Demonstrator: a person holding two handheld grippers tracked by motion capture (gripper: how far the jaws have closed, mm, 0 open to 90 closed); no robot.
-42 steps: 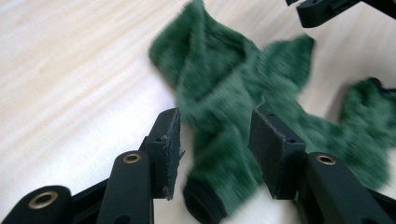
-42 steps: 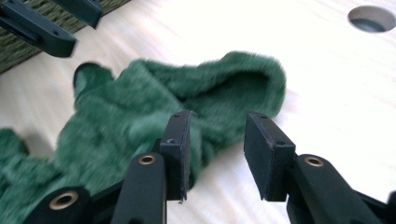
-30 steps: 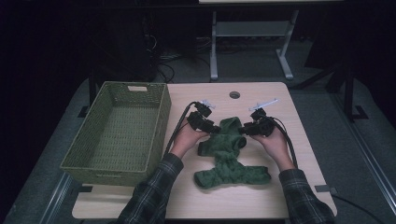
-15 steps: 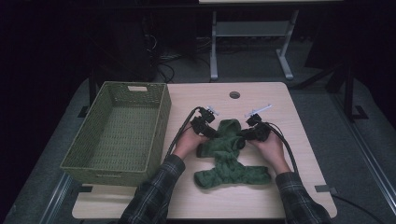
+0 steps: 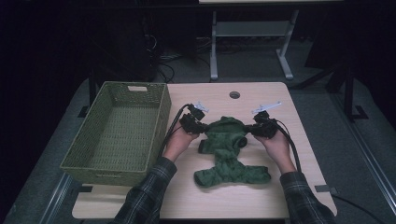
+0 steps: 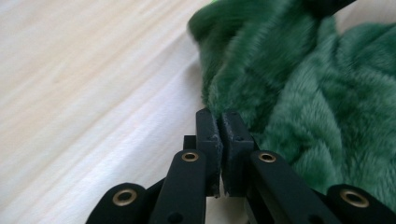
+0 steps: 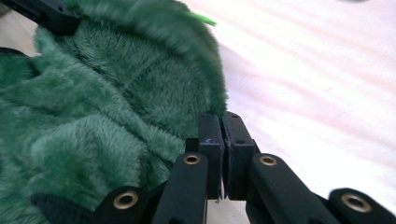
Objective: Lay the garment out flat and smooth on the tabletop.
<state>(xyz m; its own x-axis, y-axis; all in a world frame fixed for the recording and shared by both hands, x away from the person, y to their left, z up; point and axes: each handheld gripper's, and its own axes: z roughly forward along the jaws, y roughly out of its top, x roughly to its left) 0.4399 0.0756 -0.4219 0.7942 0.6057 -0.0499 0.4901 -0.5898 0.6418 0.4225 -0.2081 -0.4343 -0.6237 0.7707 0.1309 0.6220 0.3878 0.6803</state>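
Observation:
A green fleece garment (image 5: pixel 229 149) with short legs lies flat in the middle of the wooden table (image 5: pixel 233 200). My left gripper (image 5: pixel 203 128) is at its upper left edge and my right gripper (image 5: pixel 252 131) at its upper right edge. In the left gripper view the gripper (image 6: pixel 220 116) has its jaws together, pinching the fleece (image 6: pixel 317 93) at their tips. The right gripper view shows the same: the gripper (image 7: pixel 221 116) nips the rim of the fleece (image 7: pixel 93 116). Both pairs of jaws have just been closing on the fabric.
A woven green basket (image 5: pixel 163 112) stands empty along the table's left side, close to my left hand. A round cable hole (image 5: pixel 234 94) sits at the table's far middle. Bare tabletop lies to the right of the garment and in front of it.
Both grippers moved in onto the garment's top edge and their jaws came together on it. They have since drawn slightly apart, and the garment's top is spread between them.

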